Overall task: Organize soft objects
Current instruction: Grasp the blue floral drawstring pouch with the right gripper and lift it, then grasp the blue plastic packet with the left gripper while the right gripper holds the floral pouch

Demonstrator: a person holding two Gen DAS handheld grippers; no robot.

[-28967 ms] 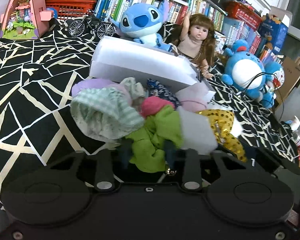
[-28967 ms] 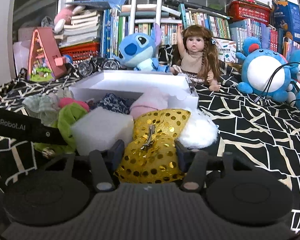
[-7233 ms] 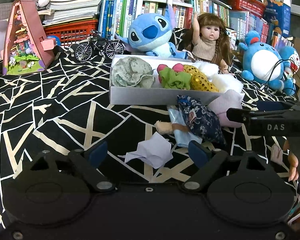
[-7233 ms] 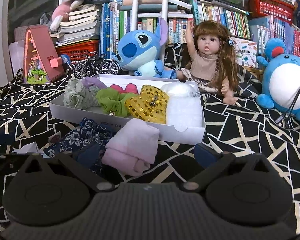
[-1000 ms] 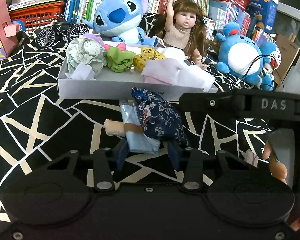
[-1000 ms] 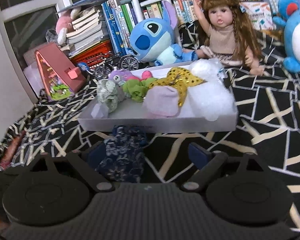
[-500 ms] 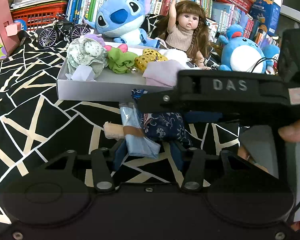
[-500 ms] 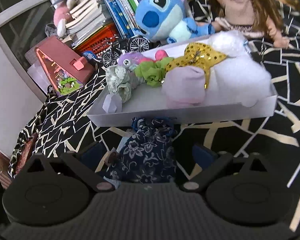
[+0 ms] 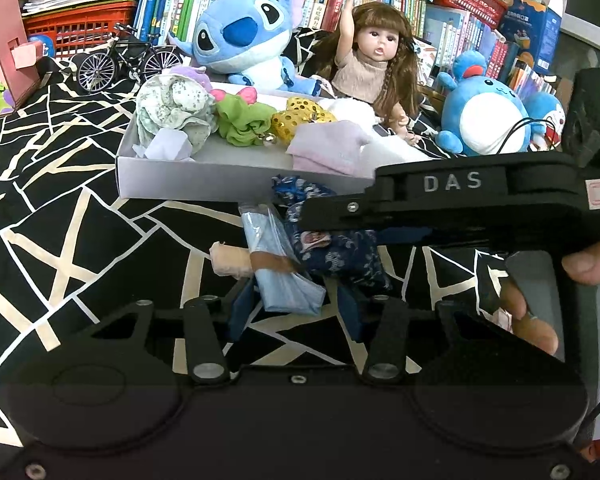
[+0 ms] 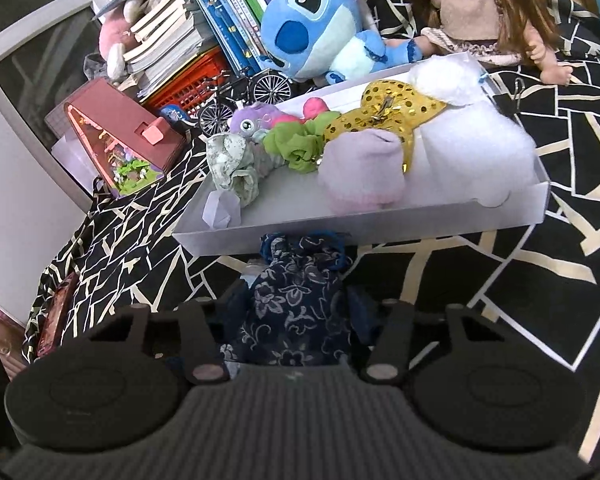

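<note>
A navy floral pouch (image 10: 296,304) lies on the black patterned cloth just in front of the white box (image 10: 380,232). My right gripper (image 10: 298,316) is closing on it, and both fingers press its sides. In the left wrist view the right tool's black body (image 9: 452,200) reaches over the pouch (image 9: 340,252) from the right. My left gripper (image 9: 295,312) sits shut on the near end of a light blue packet (image 9: 280,272) with a beige roll (image 9: 232,260) taped to it. The white box (image 9: 204,178) holds several soft items, among them a green scrunchie (image 9: 242,120) and a pink sock (image 9: 328,148).
Behind the box sit a blue plush (image 9: 244,40), a doll (image 9: 372,64) and a round blue plush (image 9: 484,116). A toy bicycle (image 9: 124,60), a pink toy house (image 10: 128,136) and shelves of books stand further back. A person's fingers (image 9: 592,264) hold the right tool.
The right gripper swung in over the navy pouch and its wide jaws narrowed onto it. The left gripper kept still by the blue packet.
</note>
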